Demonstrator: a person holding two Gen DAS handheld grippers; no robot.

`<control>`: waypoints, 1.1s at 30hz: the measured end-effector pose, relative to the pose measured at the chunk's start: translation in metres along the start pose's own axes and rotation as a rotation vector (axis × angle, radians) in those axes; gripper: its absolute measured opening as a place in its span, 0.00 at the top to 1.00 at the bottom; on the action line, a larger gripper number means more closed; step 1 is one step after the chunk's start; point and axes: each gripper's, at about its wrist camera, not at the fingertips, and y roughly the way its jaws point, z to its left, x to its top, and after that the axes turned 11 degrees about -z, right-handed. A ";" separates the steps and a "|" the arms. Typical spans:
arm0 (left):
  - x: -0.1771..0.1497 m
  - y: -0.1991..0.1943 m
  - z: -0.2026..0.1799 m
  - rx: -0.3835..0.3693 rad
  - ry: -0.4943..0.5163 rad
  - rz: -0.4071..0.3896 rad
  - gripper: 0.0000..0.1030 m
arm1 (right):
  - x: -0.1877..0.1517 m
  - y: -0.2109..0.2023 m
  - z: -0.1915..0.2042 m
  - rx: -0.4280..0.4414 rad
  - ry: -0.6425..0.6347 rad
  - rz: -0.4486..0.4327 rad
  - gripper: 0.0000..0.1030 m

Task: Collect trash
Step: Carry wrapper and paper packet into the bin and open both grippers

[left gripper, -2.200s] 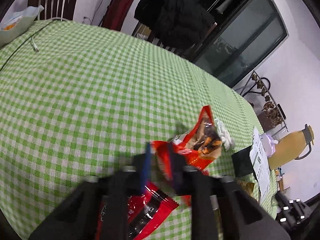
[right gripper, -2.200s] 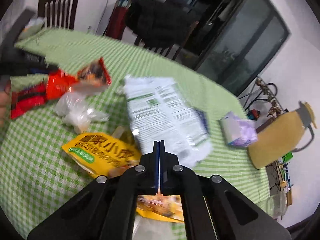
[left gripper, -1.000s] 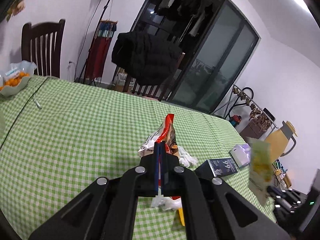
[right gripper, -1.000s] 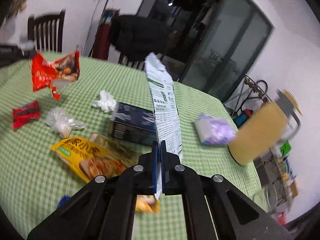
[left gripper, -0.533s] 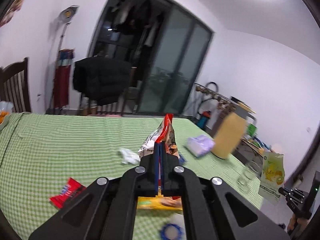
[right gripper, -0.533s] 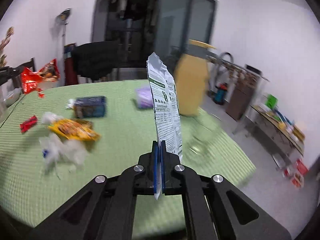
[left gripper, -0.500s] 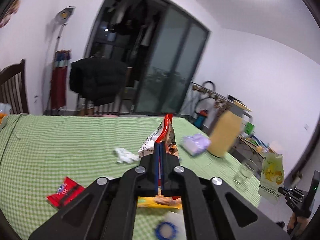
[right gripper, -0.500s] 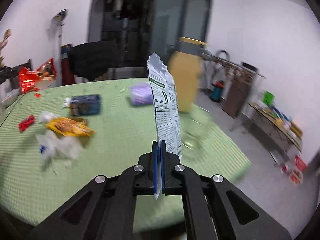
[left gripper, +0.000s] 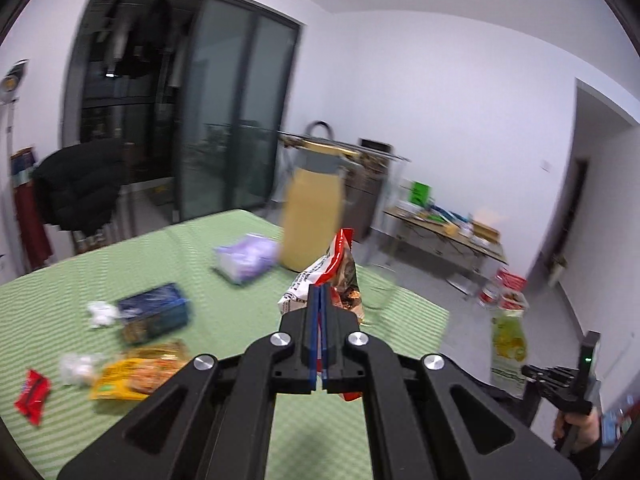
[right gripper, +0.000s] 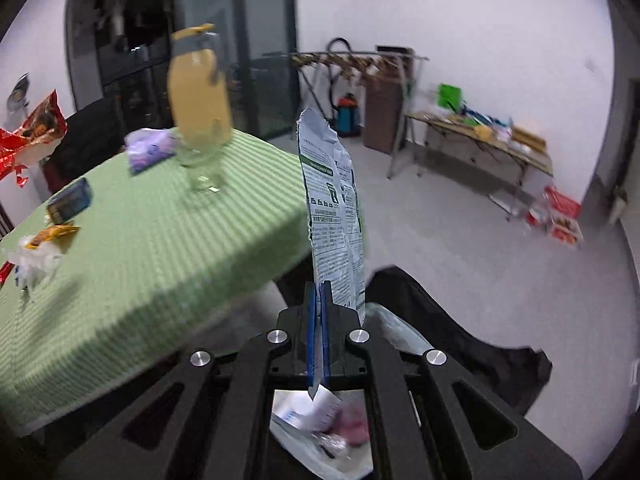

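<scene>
The right gripper (right gripper: pixel 319 344), clamped on the bottom edge of a tall grey-white printed snack bag (right gripper: pixel 336 216), stands upright past the corner of the green checked counter (right gripper: pixel 152 248). Directly below it lies what looks like an open black bin bag (right gripper: pixel 460 336). The left gripper (left gripper: pixel 319 344), pinching a red foil wrapper (left gripper: pixel 338 276), hangs farther back over the counter.

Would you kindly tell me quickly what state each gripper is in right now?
Left gripper: shut on the red crinkled snack wrapper.
Right gripper: shut on the white printed foil pouch.
</scene>
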 end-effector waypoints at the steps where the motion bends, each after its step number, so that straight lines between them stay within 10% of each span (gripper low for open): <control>1: -0.004 0.007 -0.012 -0.018 0.005 0.011 1.00 | -0.005 0.001 -0.009 -0.016 0.011 0.001 0.97; 18: -0.148 0.132 -0.222 -0.327 0.095 0.388 1.00 | -0.149 0.094 -0.106 -0.110 0.561 0.406 0.97; 33: -0.263 0.185 -0.283 -0.360 0.162 0.653 1.00 | -0.179 0.061 -0.101 -0.107 0.745 0.405 0.96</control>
